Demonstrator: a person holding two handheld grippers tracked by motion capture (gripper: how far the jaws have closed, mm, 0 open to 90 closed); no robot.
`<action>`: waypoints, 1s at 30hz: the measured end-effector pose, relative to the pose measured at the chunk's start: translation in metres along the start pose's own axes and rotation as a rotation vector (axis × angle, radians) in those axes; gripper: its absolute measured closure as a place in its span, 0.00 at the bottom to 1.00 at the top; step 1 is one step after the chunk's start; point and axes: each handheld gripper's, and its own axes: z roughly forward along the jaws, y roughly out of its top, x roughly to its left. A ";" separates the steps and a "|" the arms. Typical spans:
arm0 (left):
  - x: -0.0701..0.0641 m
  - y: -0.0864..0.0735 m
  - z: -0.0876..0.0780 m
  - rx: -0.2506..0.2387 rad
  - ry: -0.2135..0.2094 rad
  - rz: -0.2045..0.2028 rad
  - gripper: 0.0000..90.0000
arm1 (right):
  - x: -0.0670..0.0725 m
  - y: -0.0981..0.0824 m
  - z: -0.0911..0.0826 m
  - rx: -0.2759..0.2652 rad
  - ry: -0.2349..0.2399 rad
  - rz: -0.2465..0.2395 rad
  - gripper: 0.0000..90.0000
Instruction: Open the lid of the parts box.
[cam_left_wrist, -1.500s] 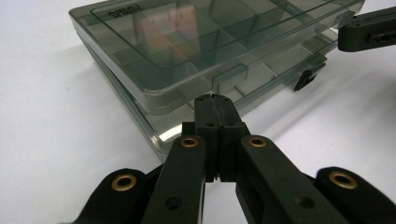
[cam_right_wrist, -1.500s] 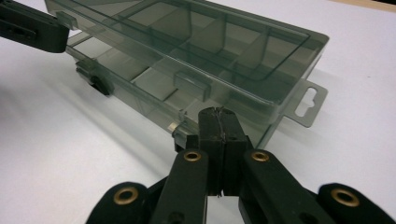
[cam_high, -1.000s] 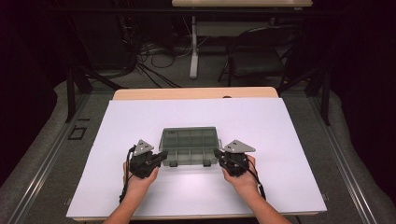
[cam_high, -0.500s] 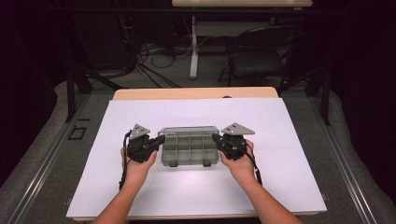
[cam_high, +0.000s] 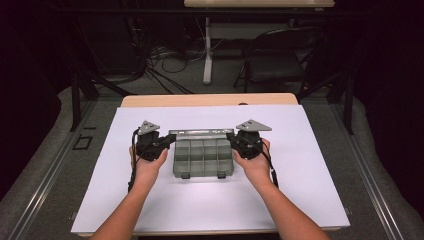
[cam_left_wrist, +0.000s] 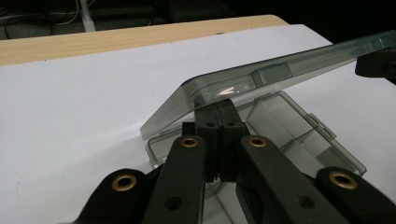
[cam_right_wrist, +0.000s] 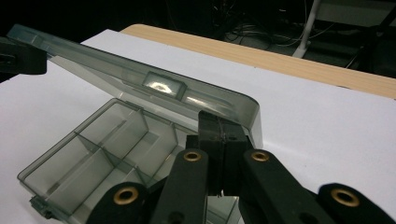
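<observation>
Lid (cam_left_wrist: 261, 77) of compartment box (cam_high: 204, 157) rests on both closed hand-held grippers' tips: left (cam_left_wrist: 218, 114), right (cam_right_wrist: 219, 128)

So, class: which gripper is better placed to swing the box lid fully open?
Neither clearly. The left gripper and right gripper, both shut, prop opposite ends of the raised lid alike.

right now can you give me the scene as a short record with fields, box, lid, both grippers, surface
box: clear grey compartment box, on the table, its compartments look empty
lid: lid raised at the front, tilted up over the base, hinged at the far side
left gripper: left gripper at the box's left end, jaws shut, tips under the lid's corner
right gripper: right gripper at the box's right end, jaws shut, tips under the lid's other corner
surface: white sheet over a wooden table
</observation>
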 end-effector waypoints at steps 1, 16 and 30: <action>0.000 0.001 0.000 0.003 0.003 0.005 1.00 | -0.001 0.001 0.001 -0.002 -0.004 0.002 1.00; 0.004 0.011 0.005 -0.016 0.015 0.001 1.00 | -0.005 0.011 0.004 -0.020 -0.010 0.006 0.99; 0.003 0.014 0.006 -0.020 0.026 0.008 1.00 | -0.004 -0.006 -0.012 -0.049 -0.047 -0.064 0.83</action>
